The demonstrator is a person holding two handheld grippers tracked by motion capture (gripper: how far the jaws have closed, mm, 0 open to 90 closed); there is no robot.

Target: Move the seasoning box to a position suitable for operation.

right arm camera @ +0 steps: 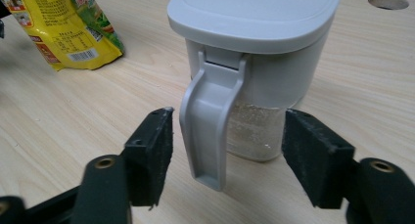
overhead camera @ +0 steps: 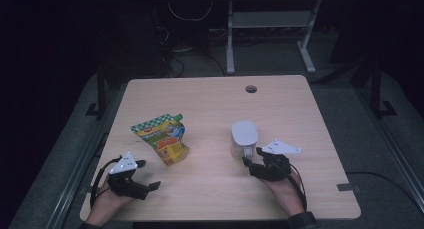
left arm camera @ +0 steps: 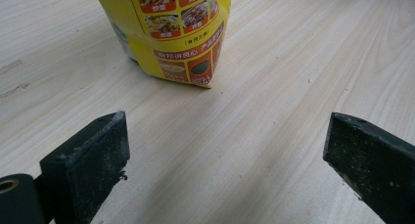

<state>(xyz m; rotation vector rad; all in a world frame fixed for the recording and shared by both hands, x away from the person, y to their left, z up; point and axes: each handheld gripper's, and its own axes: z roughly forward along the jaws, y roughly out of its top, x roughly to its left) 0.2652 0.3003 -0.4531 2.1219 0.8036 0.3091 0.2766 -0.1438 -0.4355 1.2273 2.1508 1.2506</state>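
A white lidded jug (overhead camera: 244,136) with a grey handle (right arm camera: 211,116) stands right of the table's middle; pale grains show through its clear lower part. My right gripper (right arm camera: 227,131) is open just in front of it, one jaw on each side of the handle: the left jaw nearly touches it and the right jaw stands apart. In the high view the right gripper (overhead camera: 253,156) sits at the jug's near side. A yellow and green snack pouch (overhead camera: 161,137) lies left of middle. My left gripper (left arm camera: 225,131) is open and empty, a short way from the pouch's bottom corner (left arm camera: 195,72).
The wooden table (overhead camera: 300,104) has a round cable hole (overhead camera: 251,88) near its far edge. The pouch (right arm camera: 68,28) lies to the jug's left in the right gripper view. Desk legs and cables stand on the dark floor beyond the table.
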